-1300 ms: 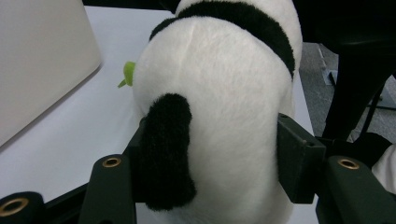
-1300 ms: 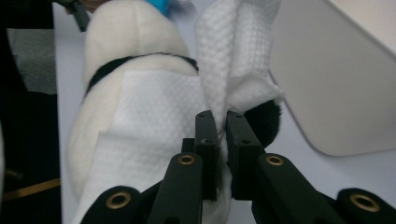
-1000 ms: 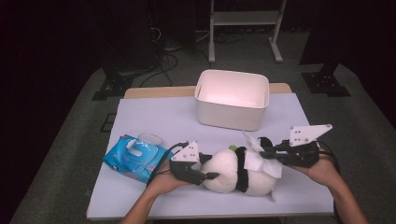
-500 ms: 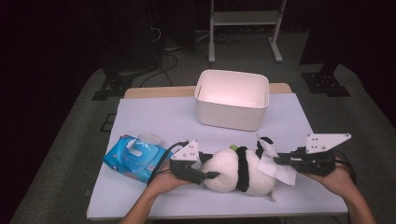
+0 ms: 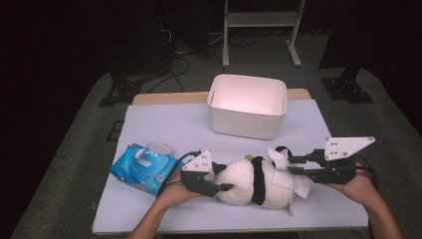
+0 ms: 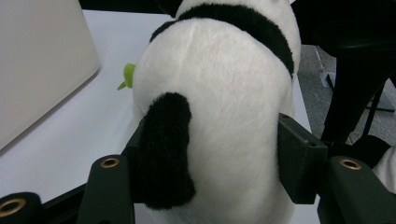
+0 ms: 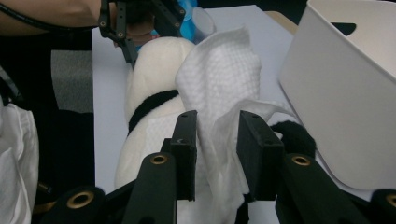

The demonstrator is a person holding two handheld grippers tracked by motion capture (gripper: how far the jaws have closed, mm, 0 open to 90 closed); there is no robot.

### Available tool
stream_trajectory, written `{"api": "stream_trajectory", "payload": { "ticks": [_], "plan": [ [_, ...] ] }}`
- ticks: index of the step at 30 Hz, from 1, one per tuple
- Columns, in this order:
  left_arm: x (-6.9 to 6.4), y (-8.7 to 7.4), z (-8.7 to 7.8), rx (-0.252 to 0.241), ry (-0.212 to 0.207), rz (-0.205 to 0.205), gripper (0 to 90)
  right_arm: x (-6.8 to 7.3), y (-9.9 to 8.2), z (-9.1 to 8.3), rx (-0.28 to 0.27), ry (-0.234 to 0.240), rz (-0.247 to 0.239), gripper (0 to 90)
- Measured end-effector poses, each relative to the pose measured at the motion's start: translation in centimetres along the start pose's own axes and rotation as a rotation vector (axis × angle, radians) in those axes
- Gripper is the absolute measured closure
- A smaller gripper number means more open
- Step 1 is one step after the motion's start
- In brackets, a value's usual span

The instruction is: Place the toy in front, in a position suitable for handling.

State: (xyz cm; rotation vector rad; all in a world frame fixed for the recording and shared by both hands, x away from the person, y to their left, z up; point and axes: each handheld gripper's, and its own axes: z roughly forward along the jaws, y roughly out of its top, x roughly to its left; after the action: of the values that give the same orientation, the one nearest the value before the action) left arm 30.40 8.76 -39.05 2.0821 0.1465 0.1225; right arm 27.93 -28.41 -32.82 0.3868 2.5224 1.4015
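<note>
A table [image 5: 164, 127] under a pale cloth fills the middle of the high view, a strip of bare wood showing along its far edge. Grey carpet surrounds it, and the room behind is dark, with black stands and cables at upper left and a white metal frame [image 5: 259, 22] at top centre.

A plush panda [image 5: 251, 184] lies on its side low in the frame, right of centre. The left gripper [image 5: 224, 188] is clamped on one end of it; in the left gripper view both pads press into the white fur. A white wipe [image 5: 288, 174] is draped over the panda's other end. The right gripper [image 5: 286, 165] has just been opening its jaws: they stand apart with the wipe loose between them, a gap showing on each side in the right gripper view.

A white bin [image 5: 247, 105] stands beyond the panda, upper centre. A blue wipes pack [image 5: 142, 169] lies at lower left, just beside the left hand [image 5: 174, 191].
</note>
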Motion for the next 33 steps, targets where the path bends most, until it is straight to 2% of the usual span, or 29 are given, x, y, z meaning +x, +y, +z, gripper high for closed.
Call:
{"api": "stream_trajectory", "payload": {
  "ticks": [2,4,10,12,13,15,17,19,23,28,31,33],
  "plan": [
    [0.0,0.0,0.0,0.001,0.0,-0.001,40.7,0.0,0.2,0.7,0.041,0.006,-0.021,66.4],
    [-0.1,0.0,0.0,0.001,-0.001,0.002,40.7,0.0,0.2,1.3,0.062,0.023,-0.022,63.6],
    [-0.1,0.0,0.1,0.006,-0.009,0.011,41.0,-0.2,0.1,2.4,0.069,0.009,-0.009,63.9],
    [0.0,-0.1,0.0,0.003,-0.009,0.001,41.1,-0.3,0.2,2.8,0.07,-0.014,0.0,72.4],
    [0.0,-0.1,0.1,0.0,-0.009,0.0,41.1,-0.4,0.3,3.0,0.075,-0.038,-0.01,81.3],
    [0.0,-0.1,0.0,-0.001,-0.011,0.002,41.1,-0.8,0.6,3.0,0.083,-0.071,-0.025,83.7],
    [-0.2,0.0,0.1,-0.002,-0.012,0.013,41.3,-1.4,0.8,3.1,0.095,-0.125,-0.023,84.1],
    [-0.2,0.0,0.1,-0.002,-0.011,0.006,41.2,-2.4,1.0,3.3,0.096,-0.133,0.002,84.1],
    [0.1,-0.3,0.0,-0.004,-0.011,-0.016,41.3,-3.2,0.6,3.3,0.071,-0.109,0.048,84.0],
    [0.0,-0.2,0.1,-0.01,-0.013,-0.01,41.5,-2.7,-0.6,1.7,0.041,-0.081,0.088,84.7],
    [-0.1,-0.1,0.2,-0.016,-0.015,0.001,41.4,-2.0,-0.7,1.4,0.031,-0.062,0.087,85.0],
    [-0.2,0.1,0.3,-0.017,-0.017,0.003,41.5,-1.6,-0.4,1.7,0.023,-0.026,0.073,85.1]
  ]
}}
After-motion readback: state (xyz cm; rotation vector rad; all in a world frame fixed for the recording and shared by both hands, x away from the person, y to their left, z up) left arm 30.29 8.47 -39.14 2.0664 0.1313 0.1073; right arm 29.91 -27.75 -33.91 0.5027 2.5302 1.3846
